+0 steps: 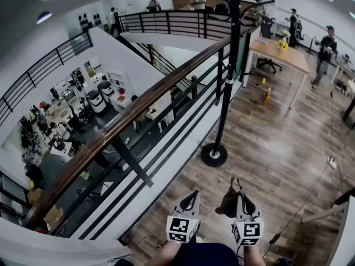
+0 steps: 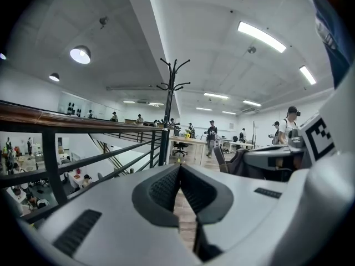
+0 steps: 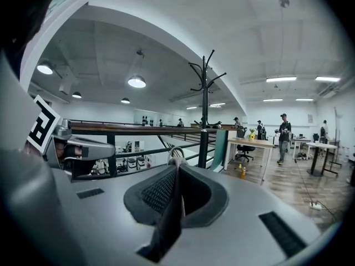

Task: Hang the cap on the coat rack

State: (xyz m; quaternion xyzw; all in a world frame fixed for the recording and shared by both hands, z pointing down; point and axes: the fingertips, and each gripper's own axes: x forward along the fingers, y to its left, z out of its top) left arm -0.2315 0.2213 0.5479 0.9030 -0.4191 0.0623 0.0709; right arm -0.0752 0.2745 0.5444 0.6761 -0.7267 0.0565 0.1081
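Note:
The black coat rack (image 1: pixel 228 76) stands on a round base (image 1: pixel 214 154) by the railing, ahead of both grippers. My right gripper (image 1: pixel 239 196) is low in the head view and shut on a dark cap (image 1: pixel 227 203), which hangs at its left side. In the right gripper view a dark fold of the cap (image 3: pixel 169 226) is pinched between the pads, with a strap loop at the tip; the coat rack (image 3: pixel 205 93) rises beyond. My left gripper (image 1: pixel 192 195) is beside it, shut and holding nothing. The left gripper view shows the coat rack (image 2: pixel 171 87) further off.
A wooden handrail on black rails (image 1: pixel 138 110) runs along the left over an open lower floor. A wooden desk (image 1: pixel 280 54) and a bottle on the floor (image 1: pixel 267 96) lie past the rack. A cable (image 1: pixel 310 193) crosses the floor on the right. People stand in the background.

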